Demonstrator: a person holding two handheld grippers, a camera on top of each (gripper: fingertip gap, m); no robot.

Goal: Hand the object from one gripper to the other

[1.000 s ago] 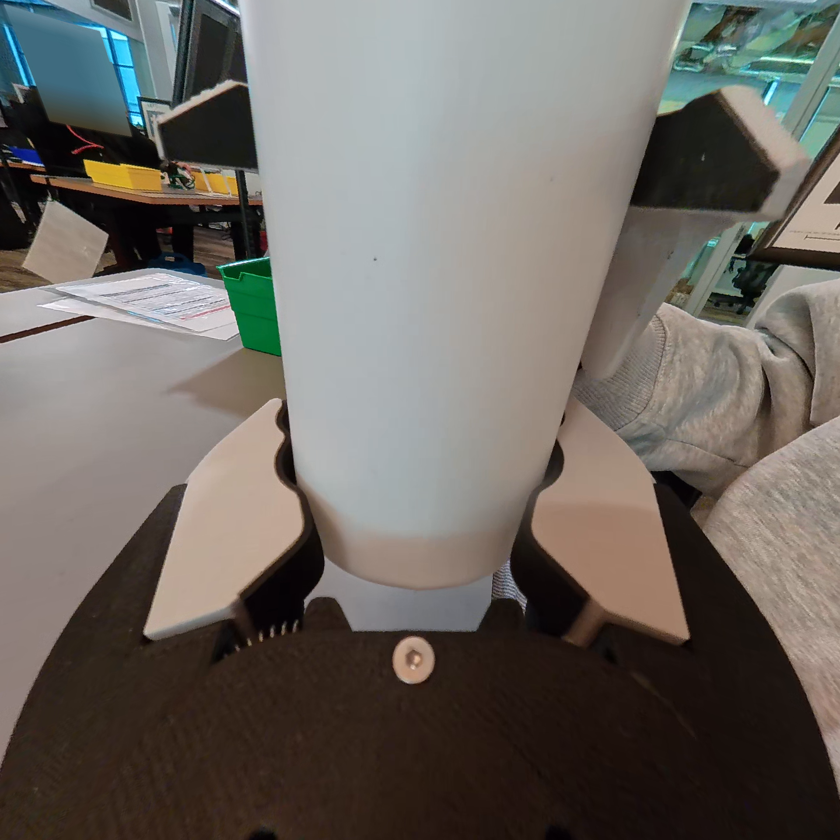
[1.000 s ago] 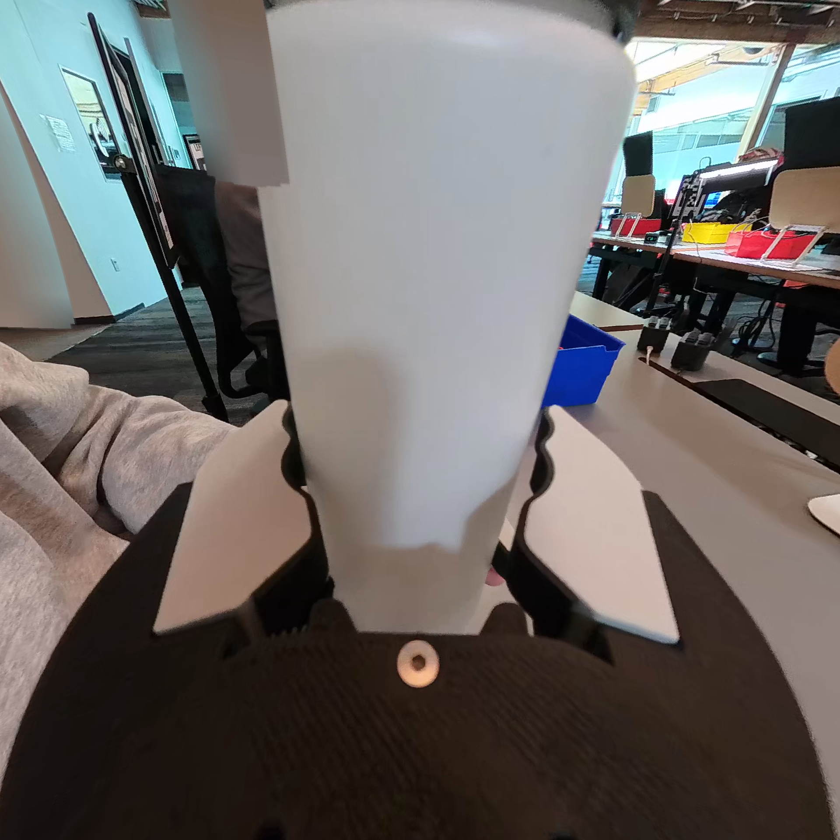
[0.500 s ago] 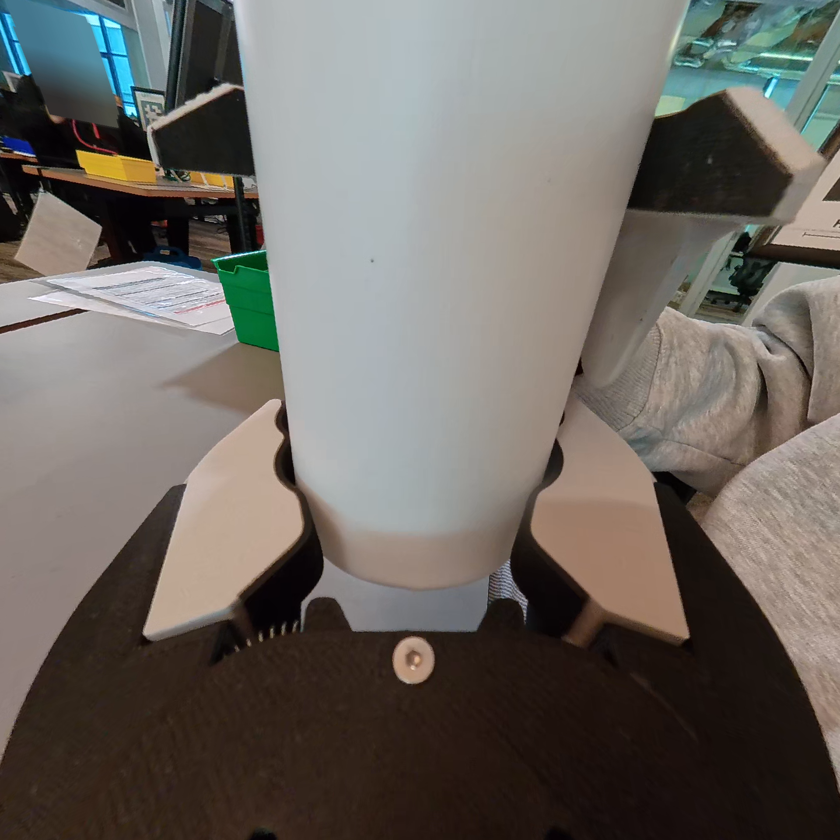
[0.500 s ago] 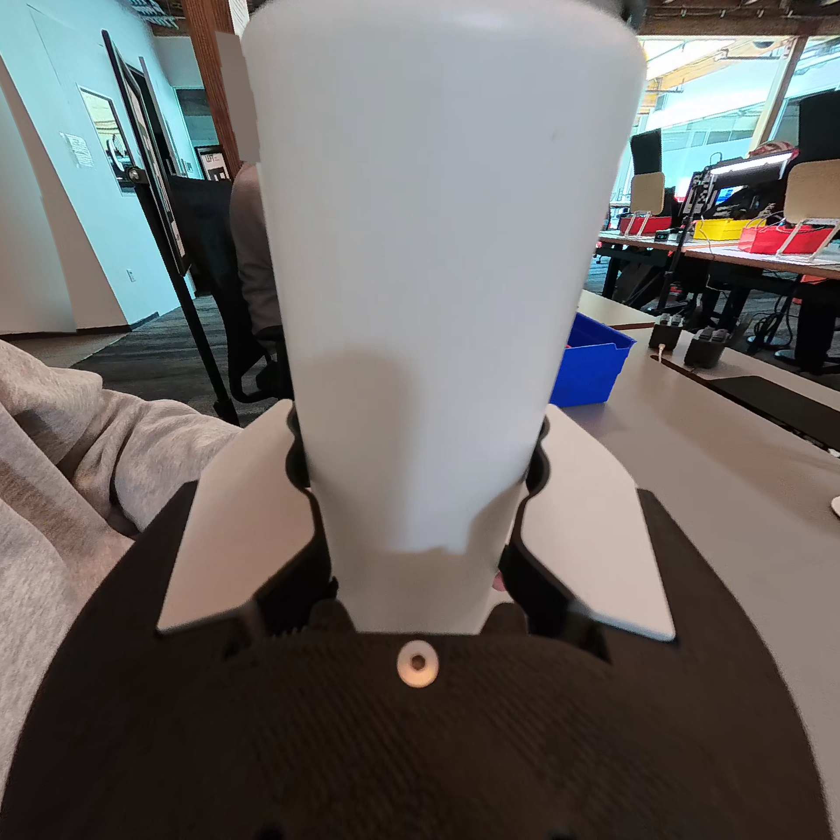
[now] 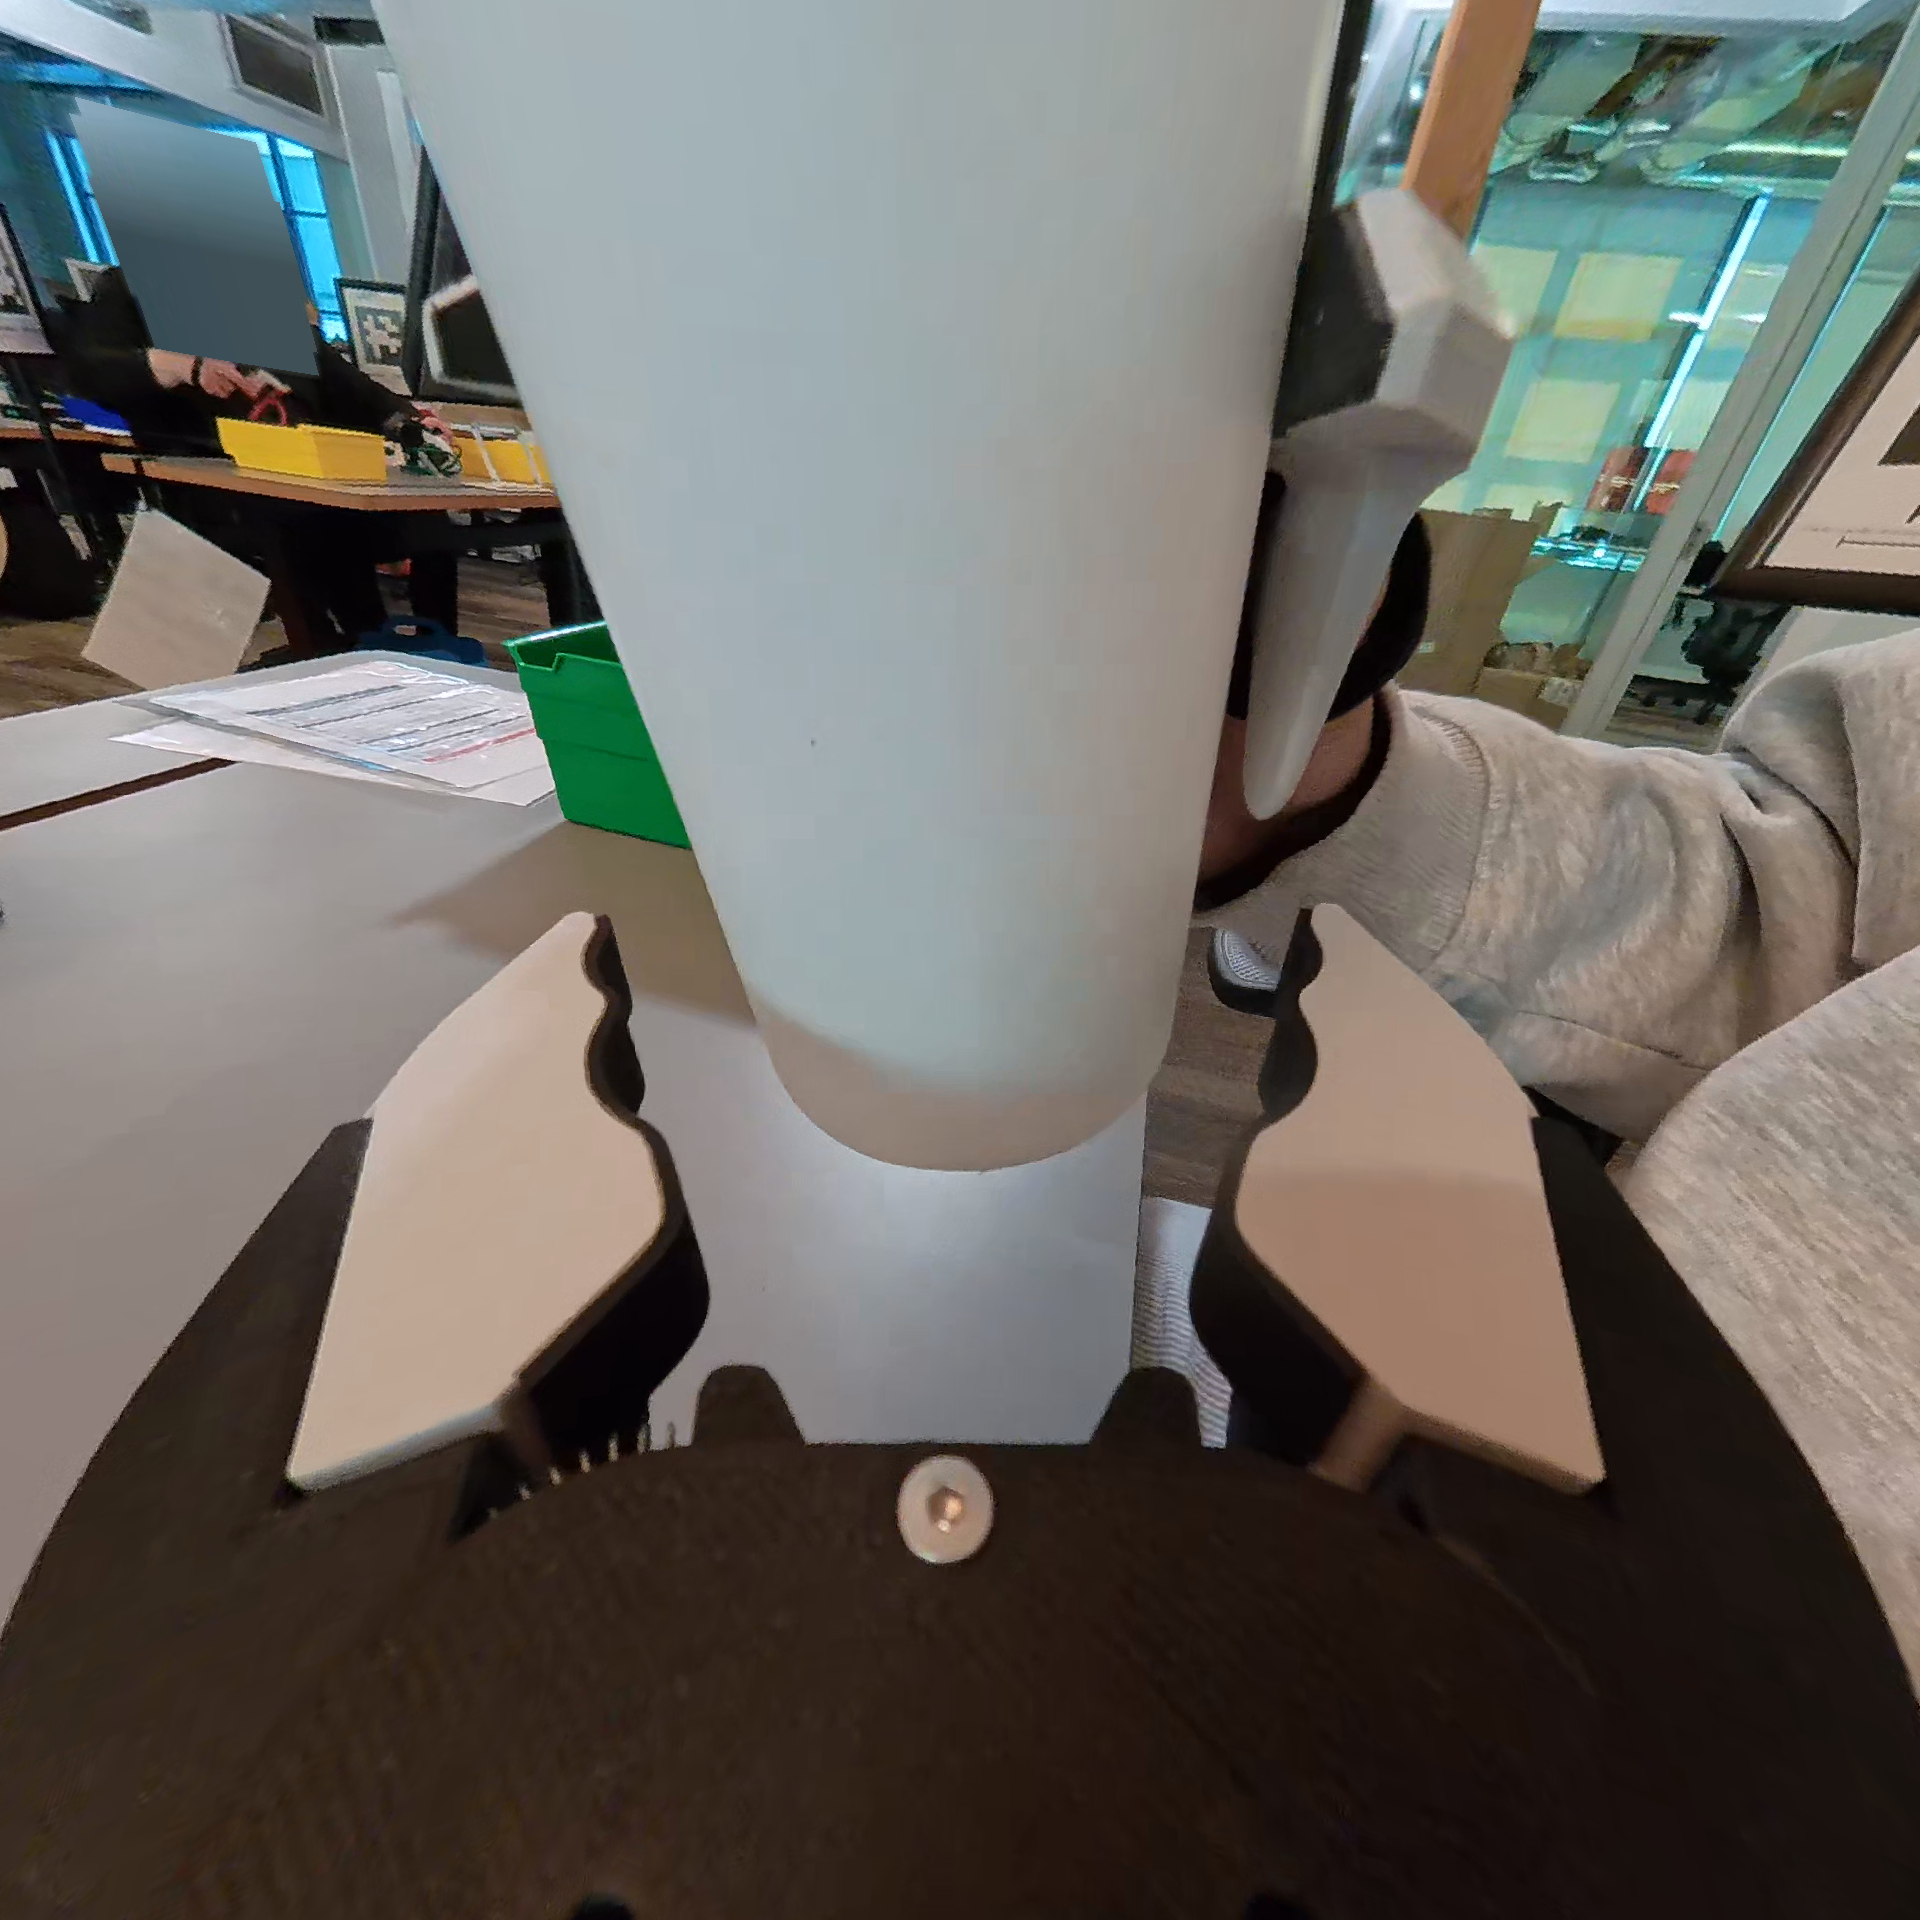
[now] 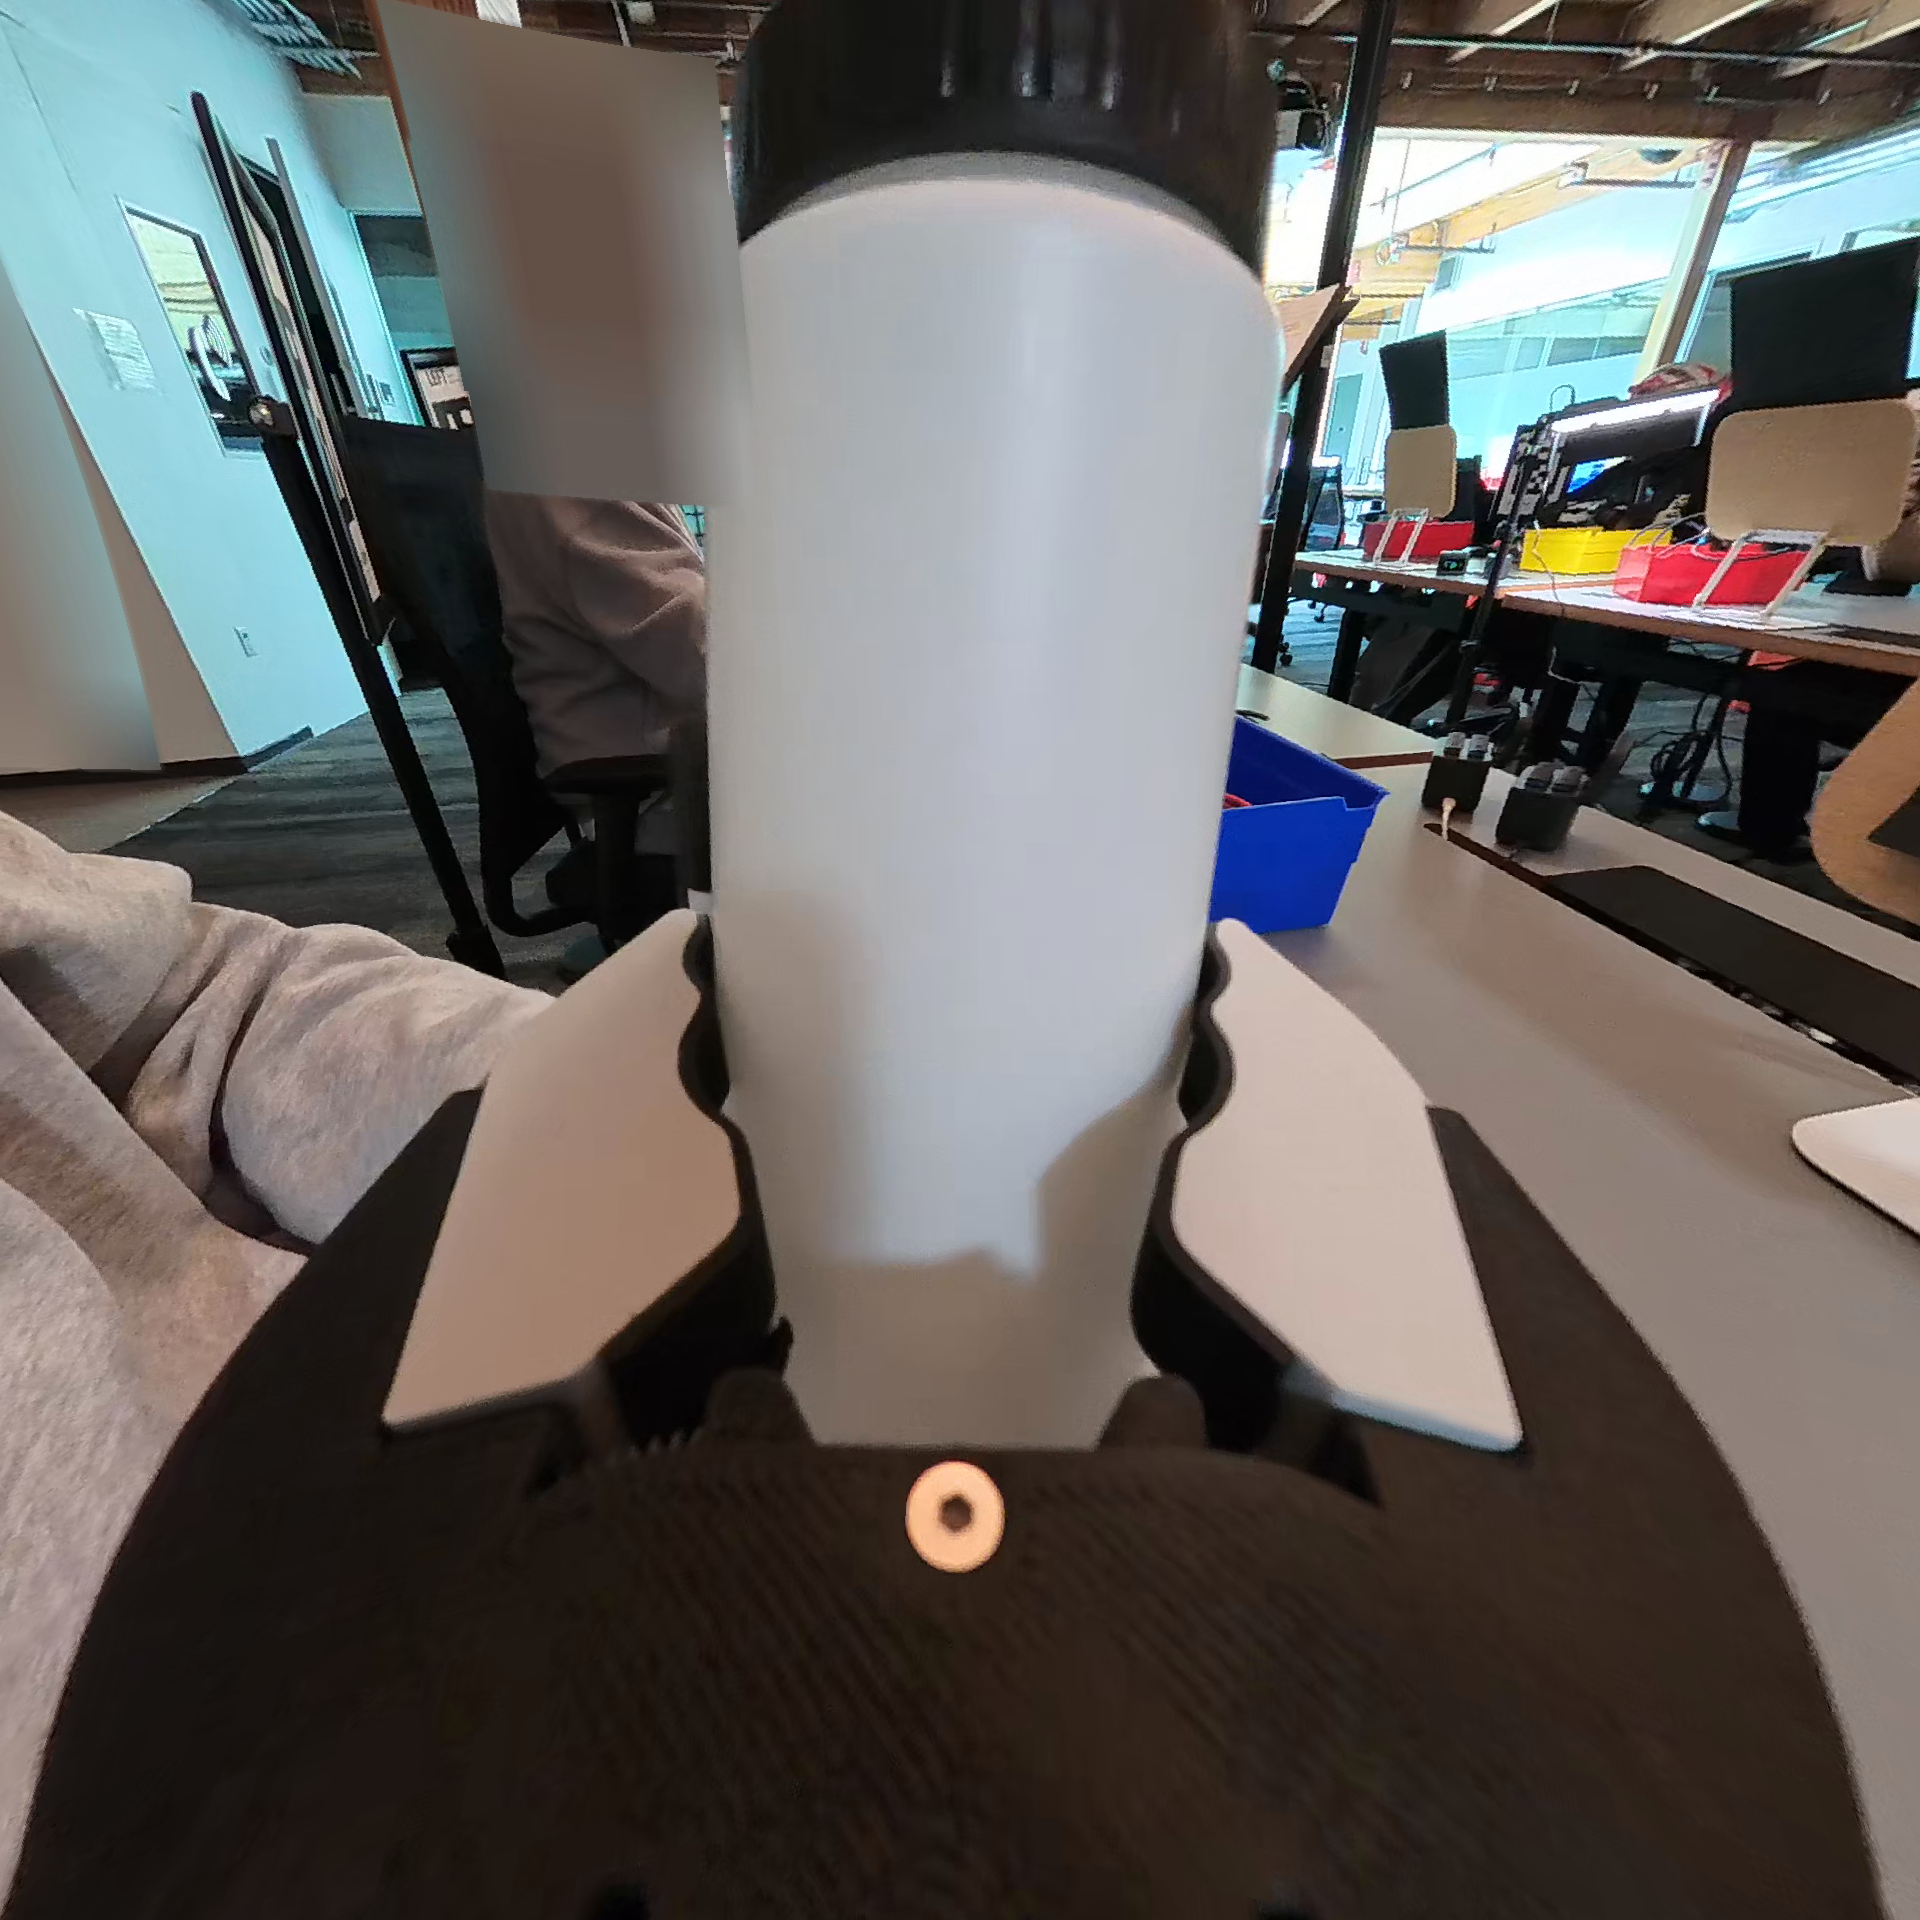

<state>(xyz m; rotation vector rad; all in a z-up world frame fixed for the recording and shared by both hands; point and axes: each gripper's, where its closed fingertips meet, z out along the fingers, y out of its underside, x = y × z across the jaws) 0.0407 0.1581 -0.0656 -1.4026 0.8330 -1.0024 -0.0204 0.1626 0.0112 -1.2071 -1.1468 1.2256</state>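
Seen from the left wrist, a green bin stands on the grey counter ahead and to the left of the left tongs, with a sheet of paper lying just beyond it to the left. The left tongs stand apart, a gap showing on each side between their fingers and the white bottle, whose rounded bottom end hangs between them without touching either. To the right of the bottle, a finger of the right tongs presses against its side, and a grey sleeve lies farther right. Seen from the right wrist, the grey sleeve lies to the left, the right tongs are clamped on the white bottle, which stands upright with its black cap on top, and a blue bin sits on the counter ahead to the right.
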